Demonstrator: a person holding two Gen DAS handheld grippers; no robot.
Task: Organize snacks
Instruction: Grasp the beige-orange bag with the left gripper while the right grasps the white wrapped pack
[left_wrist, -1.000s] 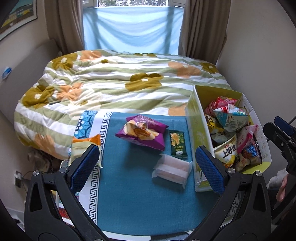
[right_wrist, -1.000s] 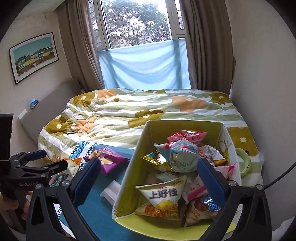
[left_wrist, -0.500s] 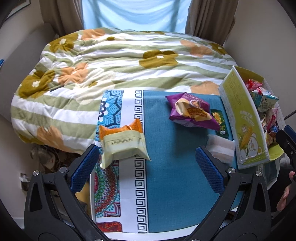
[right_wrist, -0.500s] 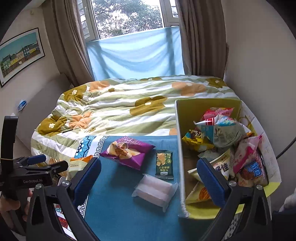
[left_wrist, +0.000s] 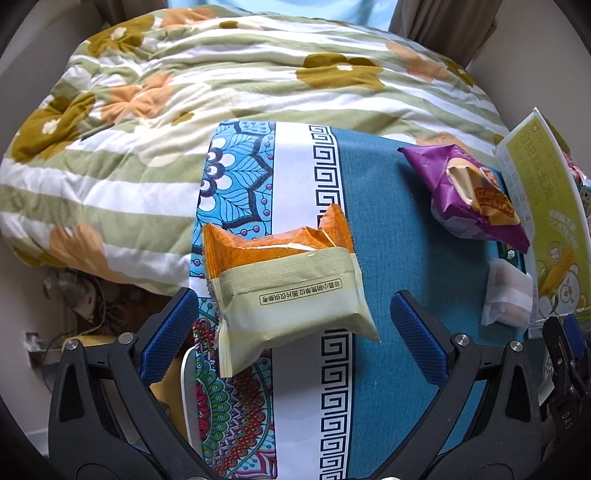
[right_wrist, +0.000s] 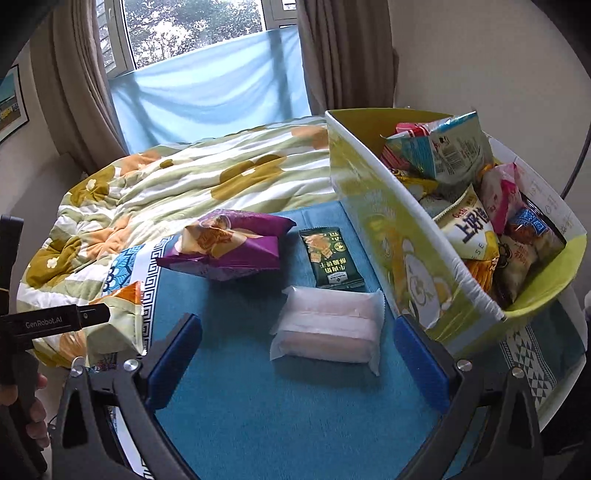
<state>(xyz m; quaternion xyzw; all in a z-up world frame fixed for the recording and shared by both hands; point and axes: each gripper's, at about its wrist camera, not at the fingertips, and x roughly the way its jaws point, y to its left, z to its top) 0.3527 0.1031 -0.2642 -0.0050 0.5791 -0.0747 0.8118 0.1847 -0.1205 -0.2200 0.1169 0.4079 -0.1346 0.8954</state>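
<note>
Now both grippers hang with jaws spread wide, empty. The left gripper (left_wrist: 291, 336) frames the orange-and-cream snack packet (left_wrist: 288, 280) at the cloth-covered counter's (left_wrist: 384, 236) near left; closing squarely across its middle should lift it cleanly toward the yellow-green snack box (right_wrist: 406, 258).

Left claw (left_wrist: 291, 328): black frame, two blue-padded fingers (left_wrist: 168, 334) spread wide apart, nothing between the pads; pointed forward and angled downward. Seen from the right wrist view as a black body with a printed label at the far left (right_wrist: 55, 323), a person's hand (right_wrist: 31, 413) wrapped around its handle below.

Right claw (right_wrist: 293, 358): same build, blue-padded fingers (right_wrist: 421, 363) spread wide, nothing gripped, aimed forward and tilted slightly down. Part of its black frame with a blue tip appears at the lower right edge of the left wrist view (left_wrist: 567, 354).
</note>
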